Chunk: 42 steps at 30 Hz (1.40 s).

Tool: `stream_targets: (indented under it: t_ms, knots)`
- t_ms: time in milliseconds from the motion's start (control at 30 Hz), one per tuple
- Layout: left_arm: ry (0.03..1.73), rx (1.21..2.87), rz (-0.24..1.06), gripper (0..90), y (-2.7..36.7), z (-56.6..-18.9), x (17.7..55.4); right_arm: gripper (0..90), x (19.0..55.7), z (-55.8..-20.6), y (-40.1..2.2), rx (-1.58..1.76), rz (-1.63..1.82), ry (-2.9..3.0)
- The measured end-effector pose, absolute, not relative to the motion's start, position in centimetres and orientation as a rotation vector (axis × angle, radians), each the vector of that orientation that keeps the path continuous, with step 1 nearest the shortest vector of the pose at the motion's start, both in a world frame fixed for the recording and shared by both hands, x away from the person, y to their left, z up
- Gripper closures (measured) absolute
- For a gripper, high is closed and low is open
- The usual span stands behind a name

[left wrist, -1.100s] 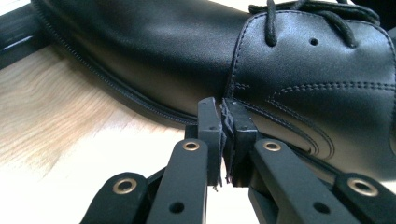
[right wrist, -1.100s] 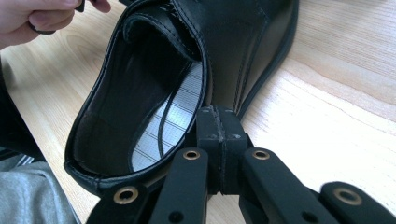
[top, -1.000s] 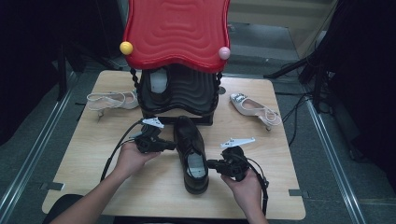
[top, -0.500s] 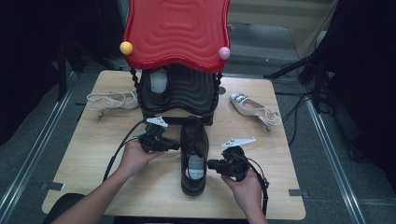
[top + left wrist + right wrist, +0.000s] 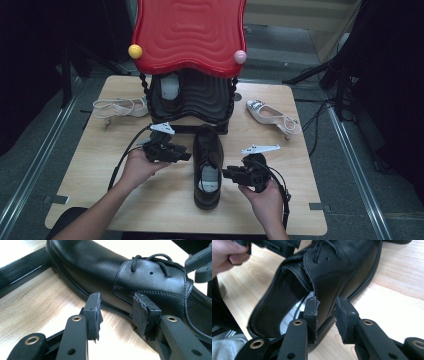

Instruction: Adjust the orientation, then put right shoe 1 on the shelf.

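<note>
Here I see a pale wooden table (image 5: 90, 170) on a grey floor, with dark surroundings and metal rails along both sides. At ten o'clock on it lies a white strappy sandal (image 5: 120, 107). At twelve o'clock stands a black ridged stand (image 5: 200, 100) under a red wavy top (image 5: 189, 32), with a yellow ball (image 5: 135, 51) and a pink ball (image 5: 240, 56) at its corners; it blocks my sight of the table's far edge. At the centre sits the black lace-up shoe (image 5: 208, 165), toe pointing to twelve o'clock and just short of the stand's base. The left tool (image 5: 116, 312) is released, jaws apart beside the shoe's side near the sole. The right tool (image 5: 325, 315) is parted, its jaws straddling the shoe's collar wall without clenching. At two o'clock lies another white heeled sandal (image 5: 274, 116).
</note>
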<state>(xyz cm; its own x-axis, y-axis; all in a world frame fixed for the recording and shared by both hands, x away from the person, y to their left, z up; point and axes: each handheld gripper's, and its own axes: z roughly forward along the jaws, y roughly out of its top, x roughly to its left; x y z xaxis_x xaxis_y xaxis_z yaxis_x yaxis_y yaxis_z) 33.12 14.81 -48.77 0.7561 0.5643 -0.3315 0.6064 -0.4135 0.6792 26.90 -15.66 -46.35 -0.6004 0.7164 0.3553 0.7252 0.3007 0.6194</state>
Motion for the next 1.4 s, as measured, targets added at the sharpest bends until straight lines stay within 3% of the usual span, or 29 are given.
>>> stream_targets:
  t_ms: [533, 700, 1000, 1200, 1400]
  knots:
    - [0.835, 2.101, -0.130, 55.9, 16.1, -46.3, 32.6, 67.1, 26.8, -44.2, -13.2, -1.322, -1.201, -2.534]
    - [0.810, 2.095, -0.118, 62.0, 16.7, -45.6, 32.6, 66.2, 27.0, -44.1, -11.9, -1.311, -1.139, -2.544]
    - [0.817, 2.063, -0.110, 63.7, 17.4, -44.5, 32.6, 61.7, 27.4, -44.5, -9.4, -1.274, -1.049, -2.547]
    - [0.828, 2.038, -0.124, 74.7, 18.2, -43.7, 33.1, 59.5, 27.8, -45.0, -7.6, -1.275, -0.997, -2.539]
    - [0.806, 2.035, -0.097, 79.9, 18.5, -41.7, 33.4, 55.2, 28.1, -46.0, -5.8, -1.265, -0.934, -2.555]
